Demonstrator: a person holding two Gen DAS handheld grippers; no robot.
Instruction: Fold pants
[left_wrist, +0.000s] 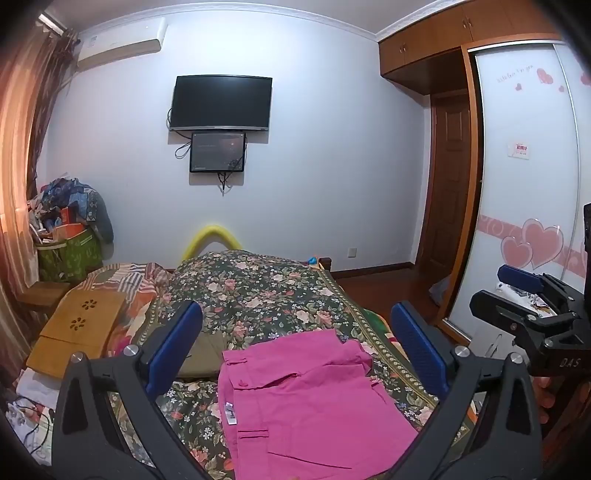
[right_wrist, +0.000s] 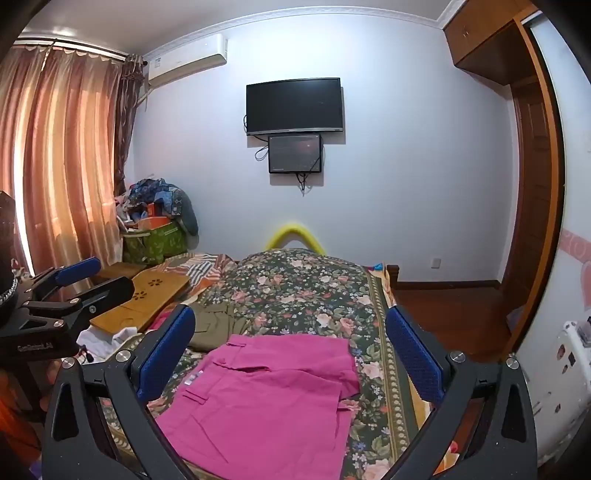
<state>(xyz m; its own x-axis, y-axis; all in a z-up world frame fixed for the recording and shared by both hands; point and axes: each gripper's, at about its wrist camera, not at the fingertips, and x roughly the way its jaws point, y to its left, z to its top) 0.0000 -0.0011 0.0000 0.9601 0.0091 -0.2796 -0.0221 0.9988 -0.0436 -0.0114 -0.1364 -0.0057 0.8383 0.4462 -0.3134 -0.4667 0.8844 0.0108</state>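
I have the flowered bedspread (left_wrist: 258, 288) filling the space ahead of and beneath both sets of jaws, and it is my working surface. On it, directly below and between the fingers of both tools, lie the pink pants (left_wrist: 306, 398). They sit as a compact, roughly squared bundle with layers stacked on each other, the waistband with its belt loops and white label turned toward the left finger in each wrist view. I judge them already folded at least once, perhaps close to done; the far right corner bunches up and the upper layer sits a little askew, so a final fold or a smoothing pass may remain. Their near end runs out of view under the tools, so I cannot say how long the bundle is.

Beyond the left finger, past the pink bundle, an olive garment (left_wrist: 207, 354) lies folded flat; it looks like a piece I have no work left on.

My left gripper (left_wrist: 295, 343) hangs above the pants with its jaws spread as wide as they go, nothing between the pads. My right gripper (right_wrist: 291, 347) is the same: fully spread, empty, clear of the cloth. Each tool shows at the edge of the other's view, side by side.
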